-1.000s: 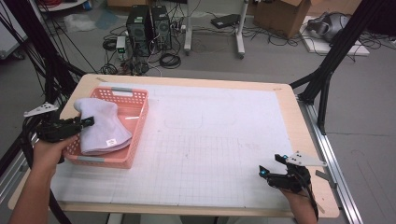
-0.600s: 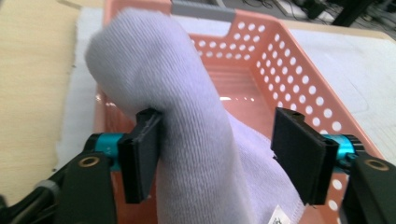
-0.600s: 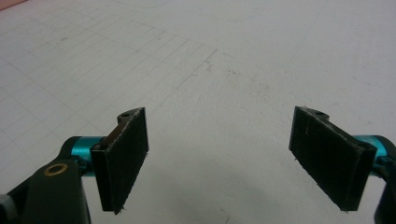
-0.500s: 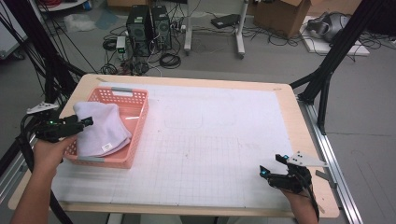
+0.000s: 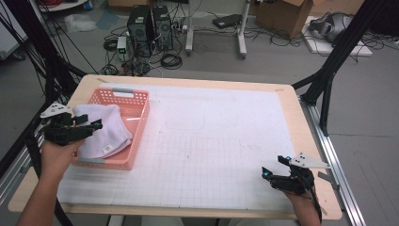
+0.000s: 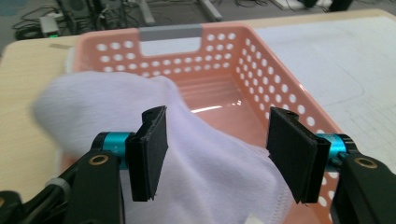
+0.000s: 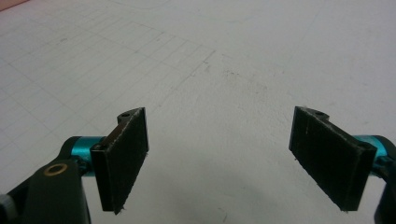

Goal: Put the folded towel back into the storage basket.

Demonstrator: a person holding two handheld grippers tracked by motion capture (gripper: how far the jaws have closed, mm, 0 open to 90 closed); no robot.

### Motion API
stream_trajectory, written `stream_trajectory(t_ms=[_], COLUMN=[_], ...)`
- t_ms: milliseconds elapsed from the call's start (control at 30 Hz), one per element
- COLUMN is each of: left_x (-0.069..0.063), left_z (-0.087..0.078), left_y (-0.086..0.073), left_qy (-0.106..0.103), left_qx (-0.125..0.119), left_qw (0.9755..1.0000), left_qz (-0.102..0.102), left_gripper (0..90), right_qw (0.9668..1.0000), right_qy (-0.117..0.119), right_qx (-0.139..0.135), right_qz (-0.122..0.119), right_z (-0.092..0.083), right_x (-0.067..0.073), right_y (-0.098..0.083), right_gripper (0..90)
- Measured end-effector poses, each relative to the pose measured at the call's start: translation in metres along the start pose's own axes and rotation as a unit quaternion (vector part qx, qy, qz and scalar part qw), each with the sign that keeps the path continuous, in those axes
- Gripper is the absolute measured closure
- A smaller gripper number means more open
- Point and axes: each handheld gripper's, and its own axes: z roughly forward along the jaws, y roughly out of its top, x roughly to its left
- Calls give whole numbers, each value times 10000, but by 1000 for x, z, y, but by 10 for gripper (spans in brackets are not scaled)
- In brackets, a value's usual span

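Observation:
A white cloth (image 5: pixel 107 136) lies bunched in the pink perforated basket (image 5: pixel 141 123) at the table's left side. My left gripper (image 5: pixel 96 125) hovers over the cloth's left part, pointing right. In the left gripper view the gripper (image 6: pixel 217 144) has its jaws apart. They have just been closing a little, and the cloth (image 6: pixel 93 102) lies below and beyond the pads, which do not press on it. The basket wall (image 6: pixel 280 84) rises behind. My right gripper (image 5: pixel 273 166) rests near the table's front right corner. It stands open (image 7: pixel 219 154) over the bare gridded mat.
A white gridded mat (image 5: pixel 216 141) covers most of the wooden table (image 5: pixel 301 117). Black frame legs (image 5: pixel 329 70) stand at the right. Computer towers (image 5: pixel 150 23), cables and a cardboard box (image 5: pixel 282 14) sit on the floor beyond the table.
The left jaws have let go of the white cloth, which has settled lower in the basket. The left hand has shifted slightly. The right gripper has stayed put.

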Motion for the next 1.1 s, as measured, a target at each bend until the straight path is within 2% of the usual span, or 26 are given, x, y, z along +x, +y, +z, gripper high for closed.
stream_trajectory(t_ms=[100, 233, 300, 400, 667, 733, 767, 833, 900, 933, 1000, 1033, 1100], left_x=[-6, -8, -9, -11, -12, -12, -11, -8, -6, -6, -7, -7, -7], left_z=[13, 29, 35, 39, 53, 58, 62, 69, 76, 78, 82, 84, 86], left_y=[0, 0, 1, 2, 4, 4, 4, 4, 3, 4, 4, 4, 5], left_qy=[-6, 195, 348, 506, 829, 883, 944, 1026, 1050, 1051, 1024, 993, 994], left_qx=[269, 624, 856, 1020, 1684, 1910, 2066, 2452, 2710, 2790, 2899, 3004, 3021], left_qw=[9996, 9979, 9957, 9935, 9822, 9776, 9738, 9639, 9566, 9543, 9514, 9484, 9479], left_qz=[77, 10, 28, 7, -36, -40, -34, -136, -197, -224, -199, -181, -205], left_gripper=[388, 366, 368, 361, 380, 383, 388, 398, 403, 408, 415, 419, 421], right_qw=[10000, 10000, 10000, 10000, 10000, 10000, 10000, 10000, 9999, 9999, 10000, 10000, 10000], right_qy=[14, 25, 25, 37, 50, 49, 53, 65, 71, 77, 75, 71, 71], right_qx=[7, 5, 21, 45, 46, 61, 68, 69, 97, 87, 63, 70, 56], right_qz=[-6, -11, -13, 11, -9, 2, 7, -24, -12, -10, -15, -4, -1], right_z=[0, 1, 2, 2, 3, 3, 3, 4, 4, 4, 4, 3, 3], right_x=[-1, -1, -1, -1, -2, -1, -1, -1, -1, -1, -1, -2, -2], right_y=[0, -1, -1, -1, -1, -1, -1, -1, -1, -1, -1, -1, -1], right_gripper=[187, 187, 187, 187, 187, 187, 187, 187, 187, 187, 187, 187, 187])
